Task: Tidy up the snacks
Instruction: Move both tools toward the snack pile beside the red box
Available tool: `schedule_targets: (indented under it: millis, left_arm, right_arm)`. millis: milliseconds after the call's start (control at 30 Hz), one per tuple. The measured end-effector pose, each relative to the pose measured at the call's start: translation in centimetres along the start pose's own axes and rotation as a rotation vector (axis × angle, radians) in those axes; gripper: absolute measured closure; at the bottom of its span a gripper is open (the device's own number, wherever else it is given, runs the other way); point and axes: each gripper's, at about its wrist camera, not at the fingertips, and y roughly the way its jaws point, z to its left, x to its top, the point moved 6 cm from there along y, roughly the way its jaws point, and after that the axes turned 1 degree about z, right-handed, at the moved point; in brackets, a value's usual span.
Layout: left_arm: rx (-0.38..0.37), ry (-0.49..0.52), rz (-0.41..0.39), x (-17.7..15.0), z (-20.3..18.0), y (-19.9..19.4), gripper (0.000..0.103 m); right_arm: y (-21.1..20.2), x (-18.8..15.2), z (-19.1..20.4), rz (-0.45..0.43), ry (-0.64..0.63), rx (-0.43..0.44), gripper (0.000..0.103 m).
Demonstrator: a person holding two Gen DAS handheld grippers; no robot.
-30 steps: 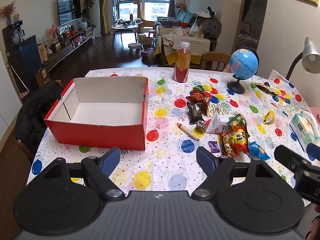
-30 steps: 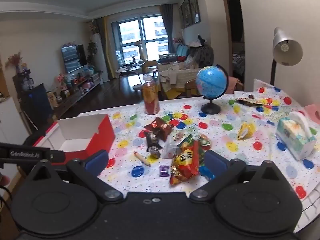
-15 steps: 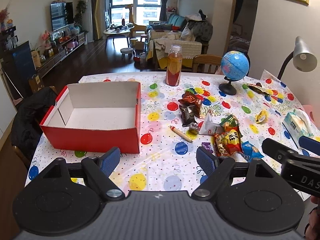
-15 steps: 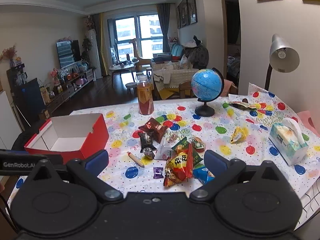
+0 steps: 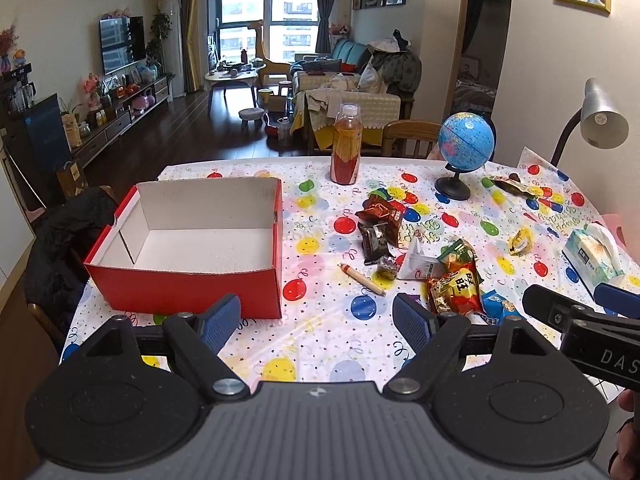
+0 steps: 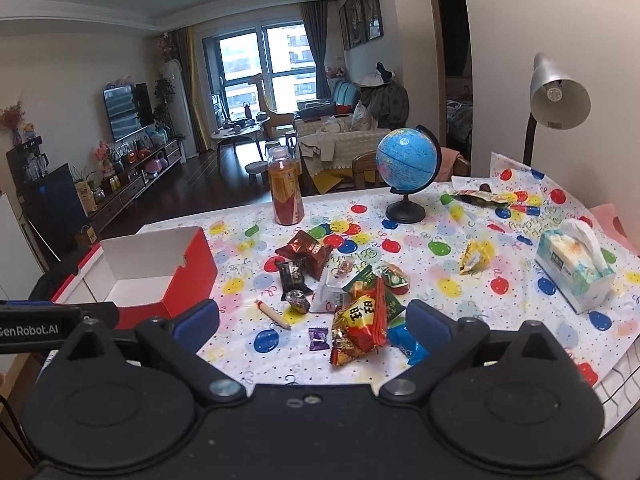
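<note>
An empty red box [image 5: 188,284] with a white inside stands on the table's left; it also shows in the right wrist view [image 6: 192,272]. A pile of snack packets lies right of it: a red and yellow bag [image 5: 456,290] [image 6: 360,326], dark brown packets [image 5: 378,216] [image 6: 306,254], a white packet [image 5: 418,264], a blue packet [image 5: 498,306], a small purple candy [image 6: 319,338], a sausage stick [image 5: 362,279] [image 6: 274,314] and a yellow packet [image 5: 520,240] [image 6: 474,258]. My left gripper [image 5: 316,316] and right gripper [image 6: 314,320] are open and empty above the table's near edge.
A drink bottle [image 5: 346,146], a blue globe [image 5: 464,148], a grey desk lamp [image 5: 600,116] and a tissue pack [image 5: 592,258] stand on the balloon-print tablecloth [image 5: 320,336]. A chair with a dark jacket [image 5: 60,240] is at the left. The right gripper's body [image 5: 580,328] shows at lower right.
Both grippers have drawn back and risen a little, so more of the table's near part shows. Nothing on the table has moved.
</note>
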Motion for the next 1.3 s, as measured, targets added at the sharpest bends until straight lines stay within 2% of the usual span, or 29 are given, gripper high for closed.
schedule_targets:
  millis: [1067, 1300]
  left_arm:
    - [-0.024, 0.020, -0.010, 0.9, -0.4, 0.6, 0.020]
    - [-0.035, 0.021, -0.001, 1.1, 0.6, 1.3, 0.020]
  right_arm:
    - [0.1, 0.8, 0.0, 0.016, 0.023, -0.007, 0.003]
    - [0.2, 0.9, 0.1, 0.015, 0.023, -0.008, 0.003]
